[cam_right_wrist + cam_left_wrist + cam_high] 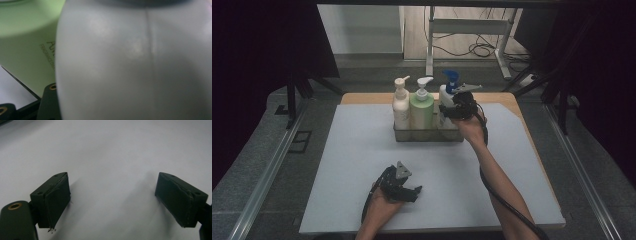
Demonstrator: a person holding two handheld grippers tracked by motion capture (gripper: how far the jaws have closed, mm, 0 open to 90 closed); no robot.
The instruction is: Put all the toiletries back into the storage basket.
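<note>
Standing at the tray's [428, 136] right end beside the green bottle [422, 107], the white bottle with the blue pump [446, 95] seems gripped by the right gripper [451, 107], though its pads are hidden. The left gripper [412, 192] rests spread wide on the white mat [352, 165], holding nothing.

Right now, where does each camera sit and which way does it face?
High view: above the person's side, looking forward and down at the table; both forearms show.
Left gripper view: on the left gripper, facing the table; open jaws show.
Right gripper view: on the right gripper, against the white bottle.
High and right gripper views share the green bottle.
</note>
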